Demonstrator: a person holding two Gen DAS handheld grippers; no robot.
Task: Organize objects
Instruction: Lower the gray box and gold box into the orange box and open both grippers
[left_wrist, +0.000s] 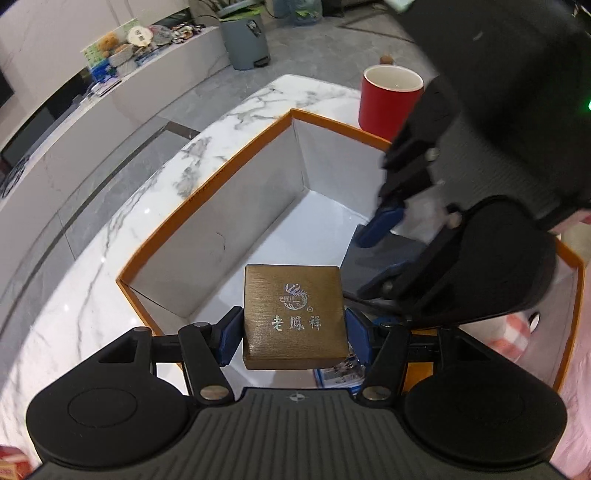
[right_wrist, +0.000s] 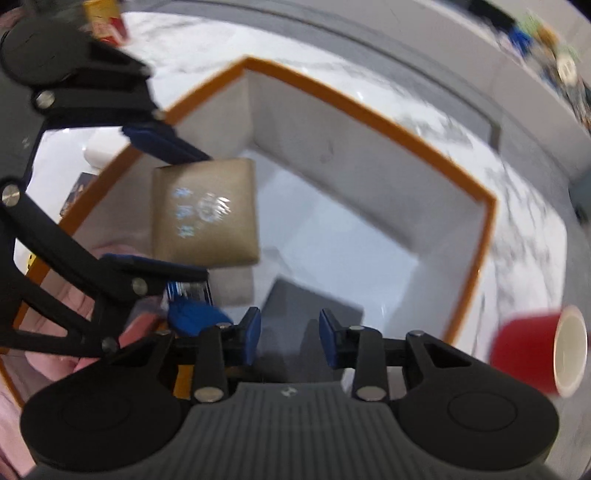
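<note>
Left gripper (left_wrist: 293, 334) clamped on gold gift box (left_wrist: 293, 314), side faces pinched, hanging over near edge of orange-rimmed carton (left_wrist: 207, 184). Looks light, rigid, slick-skinned; flat opposite sides best hold. Right gripper (right_wrist: 290, 334) jaws apart, empty, over grey case (right_wrist: 314, 306) on carton floor.

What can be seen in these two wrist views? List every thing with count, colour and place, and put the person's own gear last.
Small box: one, golden brown with silver print, held above the big box.
Big box: one, orange rim, white inside, open on the marble table.
Grey box: one, dark grey, on the big box's floor, below the right gripper.
Cup: one, red outside, white inside, on the table beyond the big box.
Table: one, white marble with grey veins.
Bin: one, grey, on the floor behind.
Left gripper: black with blue pads, shut on the small box.
Right gripper: black with blue pads, jaws apart over the grey box, nothing pressed between them.
</note>
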